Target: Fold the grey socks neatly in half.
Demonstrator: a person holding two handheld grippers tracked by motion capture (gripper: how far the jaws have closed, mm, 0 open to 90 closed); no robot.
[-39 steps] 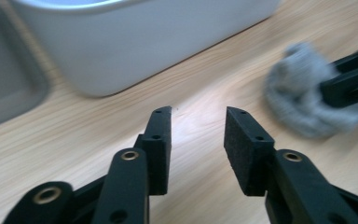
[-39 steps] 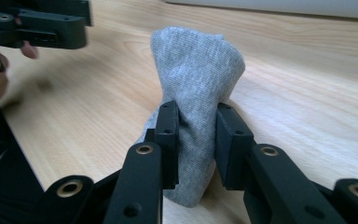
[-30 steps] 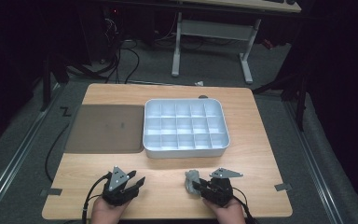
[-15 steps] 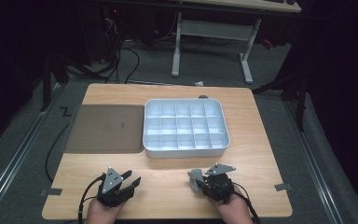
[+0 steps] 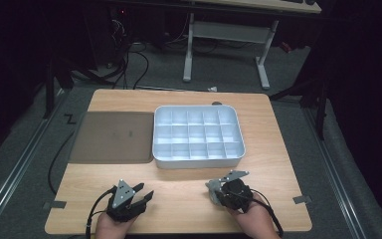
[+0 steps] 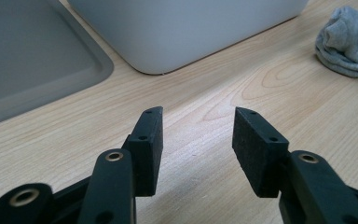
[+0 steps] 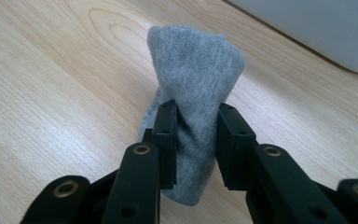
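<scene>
High view: right gripper (image 5: 214, 189) pinching small bundled grey knit sock (image 5: 212, 187) near front edge of light wooden table (image 5: 179, 186), short of white plastic compartment tray (image 5: 197, 135); left gripper (image 5: 142, 196) resting at front left.

Left gripper view: jaws standing well apart, gripping nothing, sock (image 6: 344, 42) lying off to side.

Right gripper view: pads squeezing sock (image 7: 193, 93) from both sides.

Judging: pick-up step in hand; next move probably calling for carrying sock over tray, lowering into one compartment.

High view overhead, facing forward; gripper views close, sharing tabletop (image 5: 189, 189)
</scene>
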